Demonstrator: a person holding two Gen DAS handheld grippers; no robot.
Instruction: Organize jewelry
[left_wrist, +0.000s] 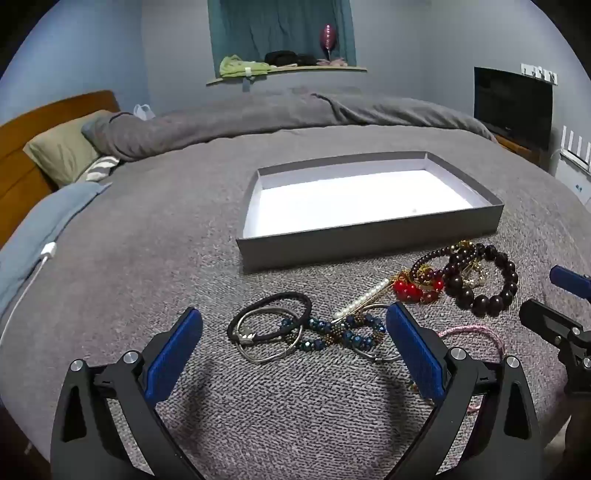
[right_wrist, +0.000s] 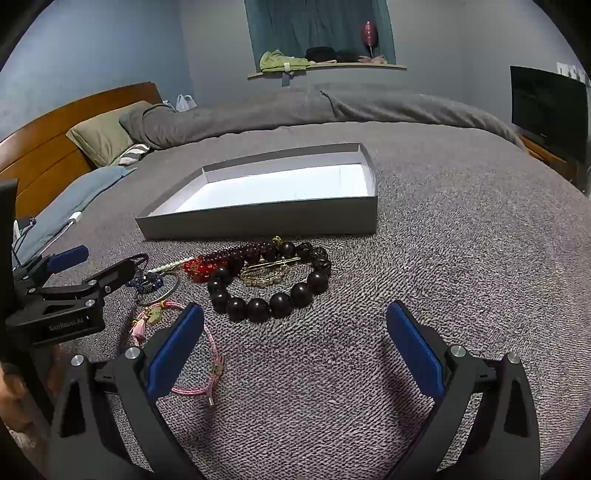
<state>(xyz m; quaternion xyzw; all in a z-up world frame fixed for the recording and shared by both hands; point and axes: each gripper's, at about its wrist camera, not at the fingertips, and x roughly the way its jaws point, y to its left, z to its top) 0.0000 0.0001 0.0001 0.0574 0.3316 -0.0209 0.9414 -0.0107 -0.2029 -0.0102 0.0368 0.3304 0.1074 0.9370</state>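
The left tool (left_wrist: 293, 334) and right tool (right_wrist: 294, 332) both hover with pads spread apart over the bed (right_wrist: 461, 258), where the jewelry lies loose before the empty gray box (left_wrist: 369, 240); the dark bead bracelet (right_wrist: 273, 291) looks heaviest, rigid-beaded yet floppy, best pinched across one strand.

1. Bed (left_wrist: 147, 258) covered by grey knitted blanket.
2. Far centre: shallow grey box (left_wrist: 369, 236), white inside.
3. Near it: dark bead bracelet (right_wrist: 271, 295), red beads (left_wrist: 410, 290), blue beaded strand (left_wrist: 343, 330), black hair tie (left_wrist: 269, 314), pink cord (right_wrist: 207, 369).
4. Far left: pillow (left_wrist: 59, 155), rumpled duvet (left_wrist: 258, 114).
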